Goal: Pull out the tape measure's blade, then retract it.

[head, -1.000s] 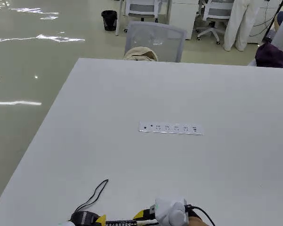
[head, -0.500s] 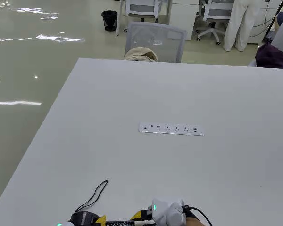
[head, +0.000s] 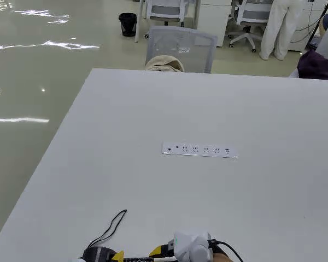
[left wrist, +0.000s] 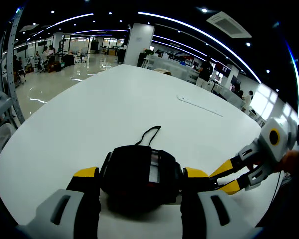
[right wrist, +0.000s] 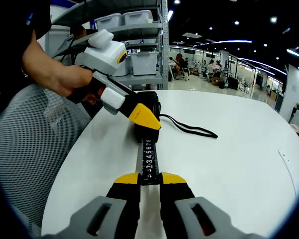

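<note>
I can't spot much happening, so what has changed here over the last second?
The right gripper, shut on the blade, has edged slightly toward the tape measure's case, so the drawn-out blade looks a little shorter. The left gripper stays shut on the case. The cord, table and power strip lie as before; the slight overall shift is the camera's.

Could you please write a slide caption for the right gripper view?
Right gripper pinches the extended blade while the left gripper clamps the tape measure case.

Matt white table [head: 126, 136], glossy floor [head: 22, 65] — the tape measure [left wrist: 139, 177] case looks black plastic
</note>
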`<action>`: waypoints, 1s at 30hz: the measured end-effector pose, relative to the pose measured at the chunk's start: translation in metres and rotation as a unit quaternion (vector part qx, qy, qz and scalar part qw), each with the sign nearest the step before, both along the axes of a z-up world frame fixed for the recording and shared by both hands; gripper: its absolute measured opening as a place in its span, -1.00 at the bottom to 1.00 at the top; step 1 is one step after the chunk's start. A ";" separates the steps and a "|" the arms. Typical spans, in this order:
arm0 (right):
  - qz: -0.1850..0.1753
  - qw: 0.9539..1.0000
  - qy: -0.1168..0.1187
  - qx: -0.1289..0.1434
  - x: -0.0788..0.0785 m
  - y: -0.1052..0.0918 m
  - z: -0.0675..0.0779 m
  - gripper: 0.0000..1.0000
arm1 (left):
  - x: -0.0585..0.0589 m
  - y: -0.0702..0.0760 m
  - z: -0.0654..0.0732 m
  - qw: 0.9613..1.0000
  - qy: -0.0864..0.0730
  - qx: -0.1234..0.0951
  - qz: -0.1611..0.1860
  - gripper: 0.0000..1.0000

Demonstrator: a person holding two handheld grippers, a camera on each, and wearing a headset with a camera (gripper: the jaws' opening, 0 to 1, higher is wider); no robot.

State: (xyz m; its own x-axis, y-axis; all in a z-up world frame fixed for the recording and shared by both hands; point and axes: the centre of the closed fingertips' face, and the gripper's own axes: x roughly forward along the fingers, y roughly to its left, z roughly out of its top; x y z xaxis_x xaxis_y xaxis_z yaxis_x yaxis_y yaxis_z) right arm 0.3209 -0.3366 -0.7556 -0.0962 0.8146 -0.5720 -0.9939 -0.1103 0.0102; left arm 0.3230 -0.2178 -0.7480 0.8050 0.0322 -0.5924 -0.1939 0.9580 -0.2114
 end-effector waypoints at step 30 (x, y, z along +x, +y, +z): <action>0.004 1.000 0.003 0.002 -0.003 0.015 -0.002 -0.75 | 0.000 0.000 -0.001 1.000 0.003 -0.004 -0.002 0.25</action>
